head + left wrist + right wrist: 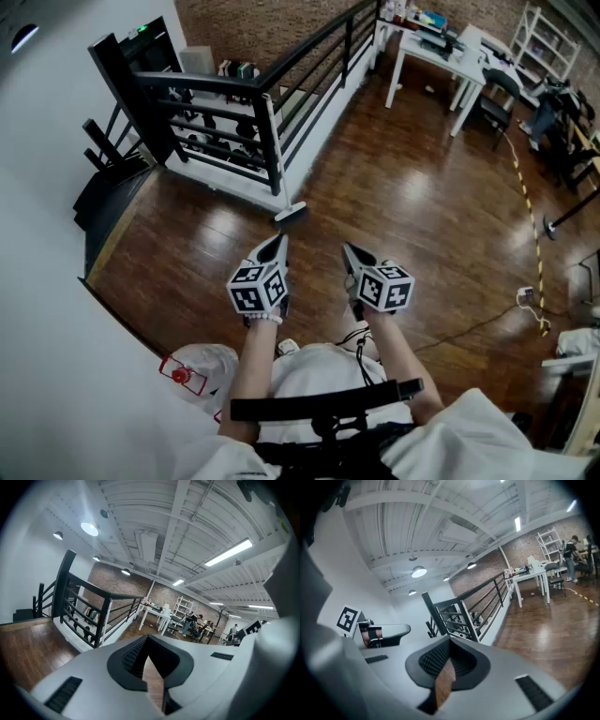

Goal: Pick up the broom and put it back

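Wood floor (403,206): broom (291,213) is lying by the railing's (275,141) corner; left gripper (278,244) and right gripper (349,250) are hovering closed, empty; open one before reaching.

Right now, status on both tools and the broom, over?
Left tool shut, empty. Right tool shut, empty. Broom upright against railing post, ahead of both tools. Nothing in the way.
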